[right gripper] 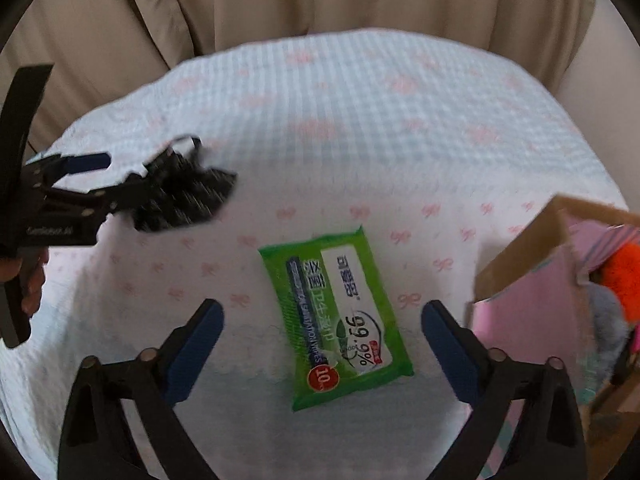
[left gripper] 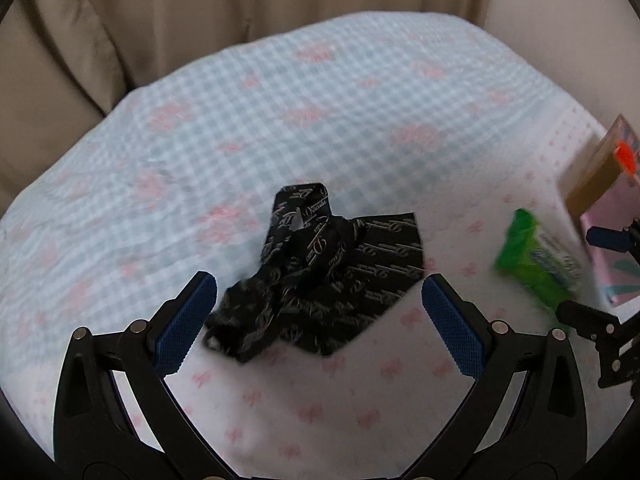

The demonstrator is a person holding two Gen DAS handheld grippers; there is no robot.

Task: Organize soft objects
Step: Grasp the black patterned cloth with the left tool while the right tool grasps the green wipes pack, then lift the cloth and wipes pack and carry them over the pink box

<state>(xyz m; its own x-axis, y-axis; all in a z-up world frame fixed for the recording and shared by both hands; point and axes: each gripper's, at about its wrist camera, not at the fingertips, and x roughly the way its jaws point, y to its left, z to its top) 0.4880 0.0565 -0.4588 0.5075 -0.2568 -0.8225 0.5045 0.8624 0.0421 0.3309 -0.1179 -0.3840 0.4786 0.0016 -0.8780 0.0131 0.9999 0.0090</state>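
Note:
A crumpled black tie point(left gripper: 320, 276) with a pale script pattern lies on the bedcover. My left gripper point(left gripper: 318, 284) hangs just above it, open, with the blue pads point(left gripper: 188, 320) wide on either side and not touching the cloth. A green pack of wet wipes point(right gripper: 336, 316) lies flat to the right of the tie. My right gripper point(right gripper: 322, 308) is over it, open, its pads point(right gripper: 448, 348) clear of the pack's sides. The right wrist view also shows the left gripper point(right gripper: 116, 172) at the tie point(right gripper: 184, 196). The left wrist view shows the wipes point(left gripper: 536, 260) and the right gripper point(left gripper: 588, 276).
The bedcover point(left gripper: 280, 100) is pale blue check with pink bows. A pink cardboard box point(right gripper: 532, 280) stands at the right with an orange fluffy thing point(right gripper: 624, 276) and a grey soft one inside. Beige curtains point(right gripper: 280, 0) hang behind the bed. A hand point(right gripper: 28, 280) holds the left gripper.

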